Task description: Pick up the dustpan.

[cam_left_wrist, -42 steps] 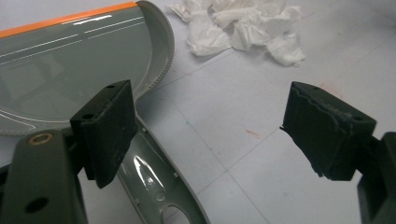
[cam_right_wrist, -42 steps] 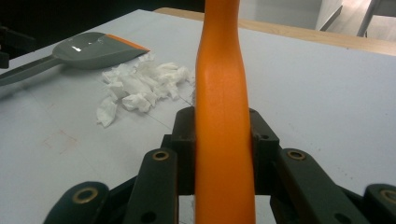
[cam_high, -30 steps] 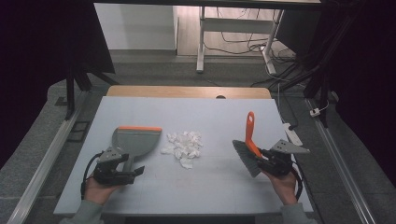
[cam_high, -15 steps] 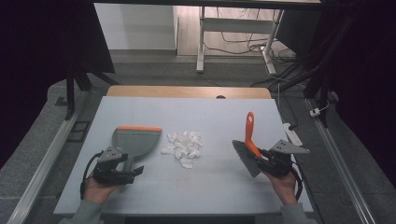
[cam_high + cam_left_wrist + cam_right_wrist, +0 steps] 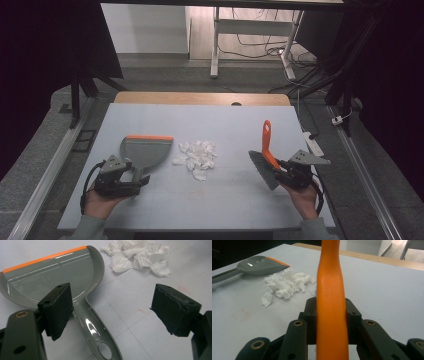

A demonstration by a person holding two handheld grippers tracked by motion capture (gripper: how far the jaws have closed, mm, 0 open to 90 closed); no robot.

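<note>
A grey dustpan (image 5: 146,150) with an orange lip lies flat on the table, its handle (image 5: 97,332) pointing toward the near left. My left gripper (image 5: 136,181) stands open over that handle; the handle runs between the jaws close to the left pad (image 5: 58,307), and the right pad (image 5: 175,310) is well clear of it. A pile of crumpled white paper (image 5: 196,155) lies just right of the dustpan. My right gripper (image 5: 281,169) is shut on the orange handle (image 5: 331,290) of a hand brush (image 5: 265,167), whose grey bristles point down toward the table.
The pale grey table (image 5: 225,125) has a wooden strip (image 5: 200,98) along its far edge. Beyond it stand a metal frame and loose cables on the floor (image 5: 260,45). Bare tabletop lies between the paper and the brush.
</note>
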